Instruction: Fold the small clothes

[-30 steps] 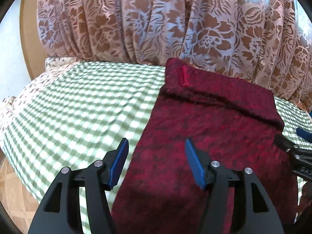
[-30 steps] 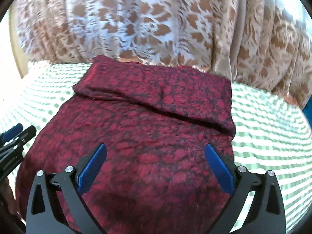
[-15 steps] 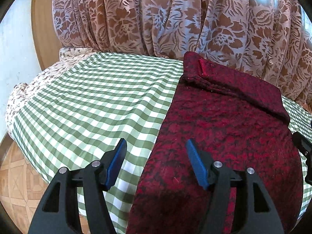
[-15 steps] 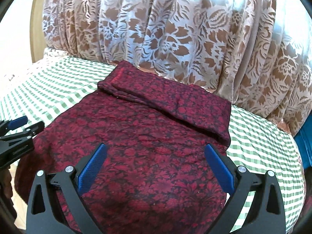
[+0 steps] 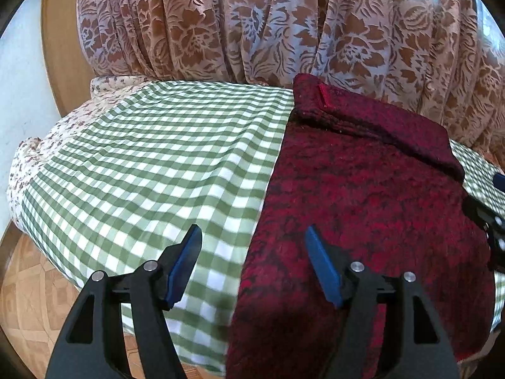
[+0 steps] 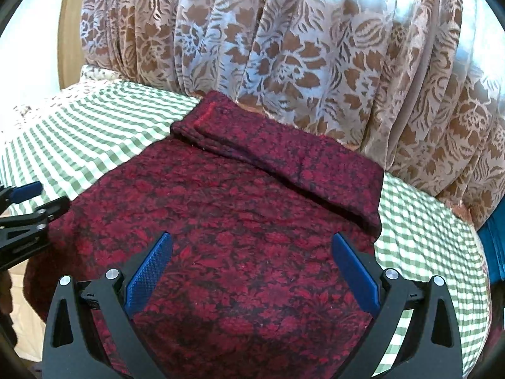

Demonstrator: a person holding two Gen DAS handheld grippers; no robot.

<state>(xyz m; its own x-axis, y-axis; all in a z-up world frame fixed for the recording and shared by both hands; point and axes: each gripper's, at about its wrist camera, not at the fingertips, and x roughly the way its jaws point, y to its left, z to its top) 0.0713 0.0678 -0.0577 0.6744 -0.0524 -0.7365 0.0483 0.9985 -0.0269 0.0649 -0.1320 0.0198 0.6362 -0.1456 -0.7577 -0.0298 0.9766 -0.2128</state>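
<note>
Garment: the dark red floral cloth (image 6: 246,240) lies spread flat on the green-checked sheet (image 5: 151,164) in front of you, its far edge folded back on itself into a thick band (image 6: 284,154) that runs beside the curtain.
Garment edge: in your left wrist view its left side runs down between the two fingers, so red cloth sits under the right finger and checked sheet under the left.
Label: a small red tab (image 5: 323,94) shows on the folded band's left end.
Left gripper (image 5: 252,259): your jaws are opening — nothing is between the pads, which hang above the cloth's left edge.
Right gripper (image 6: 252,271): your jaws stand wide over the middle of the cloth, gripping nothing.
Other gripper in view: your left one shows at the left rim of the right wrist view (image 6: 28,218), beside the cloth's left side.
Surface: the sheet covers a bed or mattress — a floral-print layer (image 5: 63,120) shows under it at the far left.
Backdrop: a brown and pale floral curtain (image 5: 252,25) hangs just behind the cloth.
Floor: patterned tan flooring (image 5: 28,300) at lower left.
</note>
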